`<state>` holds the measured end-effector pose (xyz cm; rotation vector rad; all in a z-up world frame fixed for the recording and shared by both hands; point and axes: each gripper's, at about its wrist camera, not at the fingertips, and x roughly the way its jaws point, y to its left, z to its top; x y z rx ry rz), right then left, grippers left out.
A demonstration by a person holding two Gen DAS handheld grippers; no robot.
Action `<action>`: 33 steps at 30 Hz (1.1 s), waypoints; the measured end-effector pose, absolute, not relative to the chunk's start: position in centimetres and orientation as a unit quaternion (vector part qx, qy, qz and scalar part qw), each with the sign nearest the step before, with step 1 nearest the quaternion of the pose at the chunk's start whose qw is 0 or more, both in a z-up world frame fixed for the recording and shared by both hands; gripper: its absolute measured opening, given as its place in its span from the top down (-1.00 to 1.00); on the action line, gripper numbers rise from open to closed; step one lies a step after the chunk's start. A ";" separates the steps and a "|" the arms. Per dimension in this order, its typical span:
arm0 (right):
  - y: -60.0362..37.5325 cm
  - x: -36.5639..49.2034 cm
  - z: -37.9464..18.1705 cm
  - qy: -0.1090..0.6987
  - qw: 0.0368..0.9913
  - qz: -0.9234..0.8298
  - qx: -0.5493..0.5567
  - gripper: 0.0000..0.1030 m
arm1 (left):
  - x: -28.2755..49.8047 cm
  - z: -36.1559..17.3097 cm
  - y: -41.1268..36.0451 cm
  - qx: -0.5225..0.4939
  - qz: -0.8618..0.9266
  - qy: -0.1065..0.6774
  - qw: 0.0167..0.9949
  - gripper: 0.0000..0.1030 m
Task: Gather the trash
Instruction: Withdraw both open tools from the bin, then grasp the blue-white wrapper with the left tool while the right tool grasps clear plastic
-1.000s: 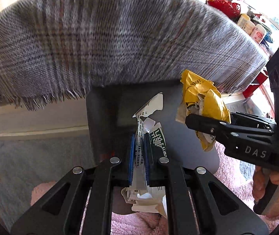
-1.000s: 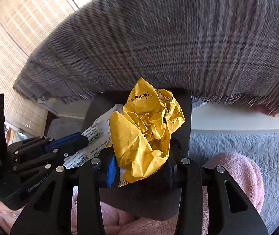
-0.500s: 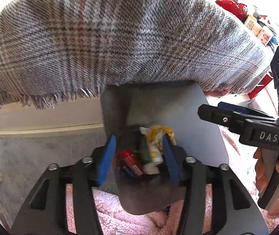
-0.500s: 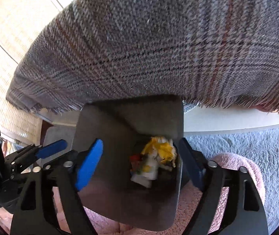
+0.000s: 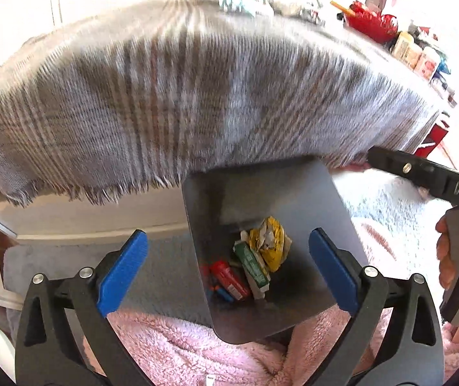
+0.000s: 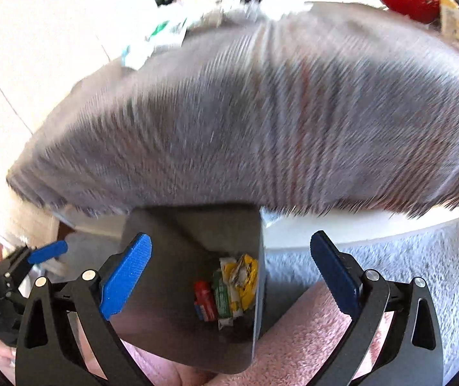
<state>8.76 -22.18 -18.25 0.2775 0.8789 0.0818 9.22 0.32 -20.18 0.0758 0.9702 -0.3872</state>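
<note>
A dark grey bin (image 5: pixel 293 199) is standing on the floor against the front of a piece of furniture that is draped in a grey plaid blanket (image 5: pixel 165 96), whose frayed fringe is hanging just above the bin's far rim. Down at the bottom of the bin the trash is lying in a small heap: a crumpled yellow wrapper (image 5: pixel 269 241), a green and white packet (image 5: pixel 252 265) beside it, and a red wrapper (image 5: pixel 229 278) next to that.

The left gripper (image 5: pixel 227 267) is hovering over the bin's mouth; its jaws have just been opening and are now standing wide, blue pads (image 5: pixel 123 271) spread to either side with nothing between them. The right gripper (image 6: pixel 229 273) is doing the same from the other side, its jaws having just been opening too, now fully apart and empty, with the bin below them. A hand (image 5: pixel 457 257) is gripping the right tool's handle at the edge of the left view.

A pale grey rug (image 6: pixel 390 257) is covering the floor around the bin, and pink fleece (image 5: pixel 181 347) is bunching up in the foreground near the bin. Behind the blanket, a red basket (image 5: pixel 371 22) and several bottles (image 5: pixel 416 54) are crowding a sunlit surface, all blurred.
</note>
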 end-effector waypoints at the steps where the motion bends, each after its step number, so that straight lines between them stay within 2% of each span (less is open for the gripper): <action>1: -22.6 8.8 -17.6 0.415 0.899 0.037 0.136 -0.93 | 9.3 -19.5 0.3 0.037 -0.184 0.457 0.870 -0.84; 8: -24.3 9.9 -12.0 0.349 0.930 0.020 0.109 -0.93 | 10.5 -15.3 -0.9 0.042 -0.187 0.403 0.895 -0.84; 15: -24.8 13.3 -9.9 0.329 0.940 0.013 0.092 -0.93 | 14.0 -11.9 -1.8 0.041 -0.203 0.366 0.907 -0.84; 33: -28.5 23.7 -8.9 0.340 0.936 -0.039 0.077 -0.93 | 24.8 -11.2 -6.3 0.060 -0.200 0.366 0.907 -0.77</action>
